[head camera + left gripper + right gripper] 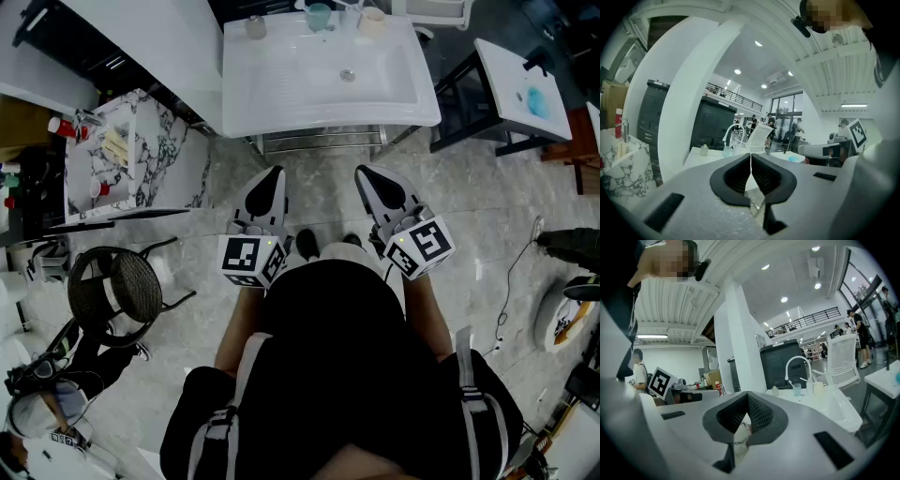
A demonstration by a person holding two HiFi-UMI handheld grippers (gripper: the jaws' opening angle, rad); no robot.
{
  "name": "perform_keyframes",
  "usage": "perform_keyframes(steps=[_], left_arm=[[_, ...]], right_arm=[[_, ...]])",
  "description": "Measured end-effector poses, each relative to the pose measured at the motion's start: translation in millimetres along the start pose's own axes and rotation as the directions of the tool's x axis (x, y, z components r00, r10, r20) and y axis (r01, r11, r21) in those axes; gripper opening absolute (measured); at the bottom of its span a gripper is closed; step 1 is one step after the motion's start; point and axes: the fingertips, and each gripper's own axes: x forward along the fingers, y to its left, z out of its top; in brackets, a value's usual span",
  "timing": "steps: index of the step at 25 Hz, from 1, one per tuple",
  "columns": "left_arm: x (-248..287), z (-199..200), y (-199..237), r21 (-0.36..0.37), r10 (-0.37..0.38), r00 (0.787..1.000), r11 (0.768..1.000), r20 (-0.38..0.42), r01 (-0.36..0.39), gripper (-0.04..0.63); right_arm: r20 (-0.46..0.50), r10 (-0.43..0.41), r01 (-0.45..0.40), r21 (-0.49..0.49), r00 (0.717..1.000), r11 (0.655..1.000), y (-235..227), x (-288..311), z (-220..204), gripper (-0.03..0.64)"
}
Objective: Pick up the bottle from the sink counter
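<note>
We are holding the left claw (274,173) and right claw (364,172) level before the sink desk (281,103), both closed tight and empty. The bottle (256,26) is standing at its far left corner

glossy white ceramic-looking sink (253,103), pretty shiny stone-look floor (469,202), marble-veined worktop (159,155), black mesh stool (122,286) seat on thin metal frame, left hand-held gripper (750,157) matt grey plastic, ribbed black pads (764,176)
</note>
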Motion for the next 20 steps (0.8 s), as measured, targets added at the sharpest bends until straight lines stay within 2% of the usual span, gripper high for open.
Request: perform_keyframes(steps=[5, 12, 17, 20], left_arm=[[3.6, 4.1, -2.0, 0.049, -0.013, 1.000, 0.999, -0.002, 0.013, 0.023], [-1.9, -4.9, 0.4, 0.020, -0.013, 1.000, 1.000, -0.014, 0.014, 0.023], [-1.9, -14.0, 2.3, 0.006, -0.023, 0.999, 1.000, -0.039, 0.024, 0.023], [2.7, -19.3, 1.6, 0.001, -0.029, 0.998, 1.000, -0.058, 0.029, 0.023]], right_arm=[[0.007, -0.021, 0.021, -0.010, 1.000, 1.000, -7.3, -0.2, -0.7, 0.002], [-0.014, -0.032, 0.032, -0.021, 0.999, 0.999, -4.4, -4.6, -5.8, 0.002], [0.027, -0.035, 0.032, 0.076, 0.999, 0.997, -3.3, -6.6, -6.7, 0.003], [0.013, -0.071, 0.070, 0.067, 0.997, 0.995, -10.6, -7.3, -10.7, 0.003]])
